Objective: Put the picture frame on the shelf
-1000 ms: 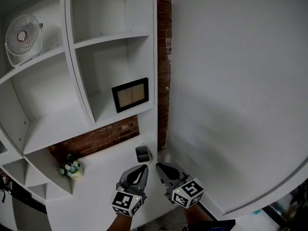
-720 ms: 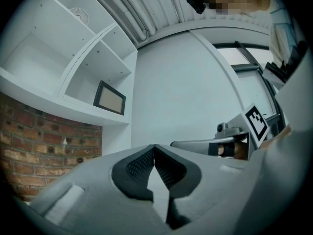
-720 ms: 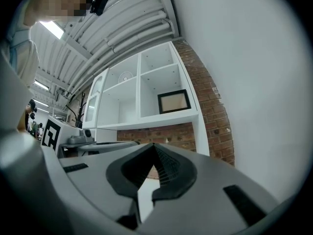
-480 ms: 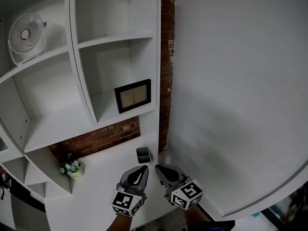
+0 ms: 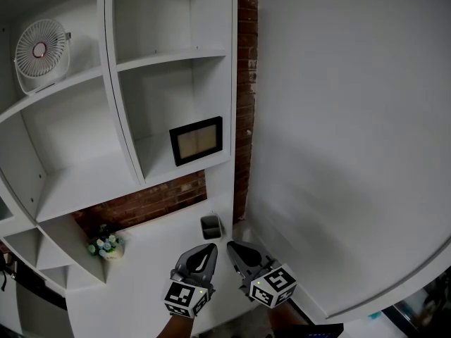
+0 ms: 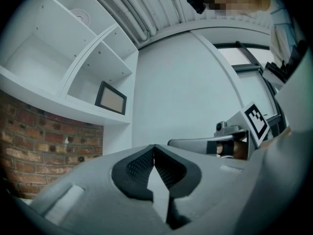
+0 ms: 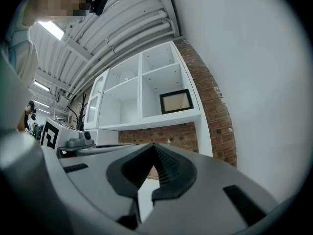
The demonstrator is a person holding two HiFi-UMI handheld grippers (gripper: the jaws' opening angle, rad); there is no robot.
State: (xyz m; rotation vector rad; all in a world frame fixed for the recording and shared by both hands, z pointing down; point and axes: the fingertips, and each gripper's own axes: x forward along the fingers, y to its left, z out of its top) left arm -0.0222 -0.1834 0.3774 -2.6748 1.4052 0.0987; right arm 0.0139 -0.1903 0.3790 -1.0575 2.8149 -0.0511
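The black picture frame stands upright in the lower right cubby of the white shelf unit; I also see the frame in the left gripper view and the frame in the right gripper view. My left gripper and right gripper hang side by side low in the head view, well below the frame, over the white counter. Both are shut with nothing between the jaws: left gripper, right gripper.
A white fan sits in the upper left cubby. A small black cup stands on the counter just ahead of the grippers, and a small flower pot at the left. A brick strip and a white wall bound the right.
The view has shifted slightly, so the shelf and frame sit a little further right in the head view. Both grippers stay shut in the same place.
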